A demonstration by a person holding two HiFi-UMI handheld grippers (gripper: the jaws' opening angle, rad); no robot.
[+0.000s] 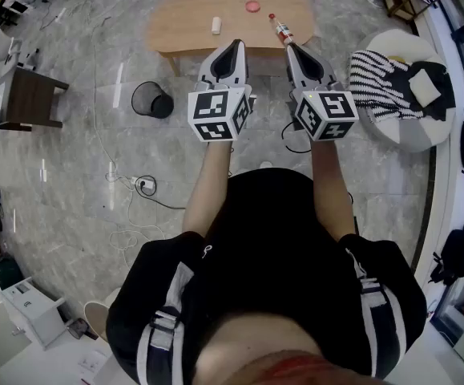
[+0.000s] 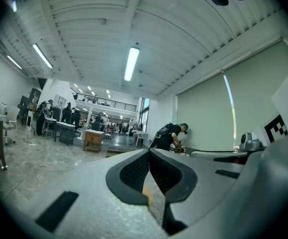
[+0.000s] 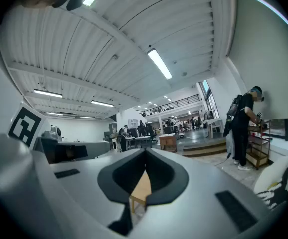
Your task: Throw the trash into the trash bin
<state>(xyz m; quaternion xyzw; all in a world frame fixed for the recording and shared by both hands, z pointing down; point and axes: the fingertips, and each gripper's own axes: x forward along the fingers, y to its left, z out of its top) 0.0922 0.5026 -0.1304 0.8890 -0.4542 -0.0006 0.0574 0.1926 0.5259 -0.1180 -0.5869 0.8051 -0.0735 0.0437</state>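
Observation:
A black mesh trash bin (image 1: 151,100) stands on the marble floor, left of the low wooden table (image 1: 191,18). On the table lie a small white piece (image 1: 215,26), a flat pink round thing (image 1: 252,6) and a bottle with a red cap (image 1: 280,29). Both grippers are held level in front of the person and point at the table's near edge. My left gripper (image 1: 236,45) (image 2: 148,151) has its jaws together with nothing between them. My right gripper (image 1: 292,48) (image 3: 145,151) is likewise shut and empty, its tip just short of the bottle.
A white round seat with a striped cloth (image 1: 400,87) sits to the right of the table. A dark side table (image 1: 27,99) stands at the far left. A power strip with cables (image 1: 139,184) lies on the floor. A person (image 3: 243,128) stands by the right wall.

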